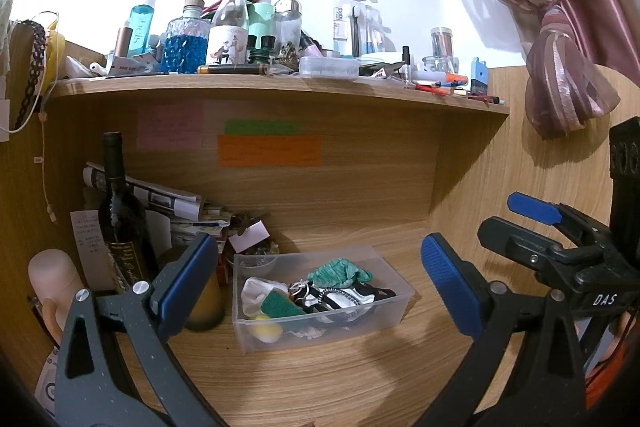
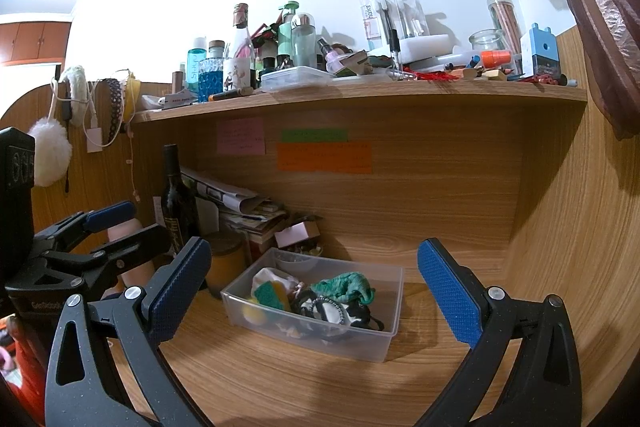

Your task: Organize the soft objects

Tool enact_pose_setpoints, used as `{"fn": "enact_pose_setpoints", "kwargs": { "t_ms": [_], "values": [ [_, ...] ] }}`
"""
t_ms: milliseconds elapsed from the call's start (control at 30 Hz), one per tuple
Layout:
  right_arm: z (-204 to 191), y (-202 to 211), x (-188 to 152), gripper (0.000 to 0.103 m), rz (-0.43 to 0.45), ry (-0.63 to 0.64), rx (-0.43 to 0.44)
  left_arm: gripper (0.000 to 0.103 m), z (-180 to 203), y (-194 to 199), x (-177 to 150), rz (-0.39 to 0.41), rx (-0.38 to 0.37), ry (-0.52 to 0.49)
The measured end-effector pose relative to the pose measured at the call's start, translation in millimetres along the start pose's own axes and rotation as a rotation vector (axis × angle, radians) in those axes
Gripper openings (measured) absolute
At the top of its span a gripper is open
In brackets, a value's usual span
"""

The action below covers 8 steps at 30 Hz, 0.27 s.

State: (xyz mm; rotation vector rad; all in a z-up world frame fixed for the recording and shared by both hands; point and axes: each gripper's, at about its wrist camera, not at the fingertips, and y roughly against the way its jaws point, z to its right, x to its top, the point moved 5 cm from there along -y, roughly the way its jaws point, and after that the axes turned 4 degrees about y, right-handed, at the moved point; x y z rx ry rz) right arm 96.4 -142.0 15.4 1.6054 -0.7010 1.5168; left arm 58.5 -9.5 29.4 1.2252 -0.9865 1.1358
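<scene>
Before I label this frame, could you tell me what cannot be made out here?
- Sticky notes: writing too small and blurred in both views.
- Clear bin: lower items are buried under the green cloth and sponge.
- Paper stack: partly hidden behind the dark bottle.

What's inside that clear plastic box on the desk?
The box holds a teal cloth, a green-and-yellow sponge, a white cloth and black-and-white fabric. Whatever lies beneath the pile is covered.

Each tool (image 1: 320, 287) (image 2: 316, 291) has dark grey arms, silver screws and blue textured pads (image 1: 452, 291).
</scene>
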Motion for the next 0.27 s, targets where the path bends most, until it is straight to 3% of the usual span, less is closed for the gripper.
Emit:
{"fn": "enact_pose_setpoints", "kwargs": {
  "t_ms": [267],
  "values": [
    [-1.3,0.5,0.0,0.103,-0.006,-0.006,-0.001,0.103,1.4,-1.1,0.2,-0.003,0.000,0.016]
  ]
}}
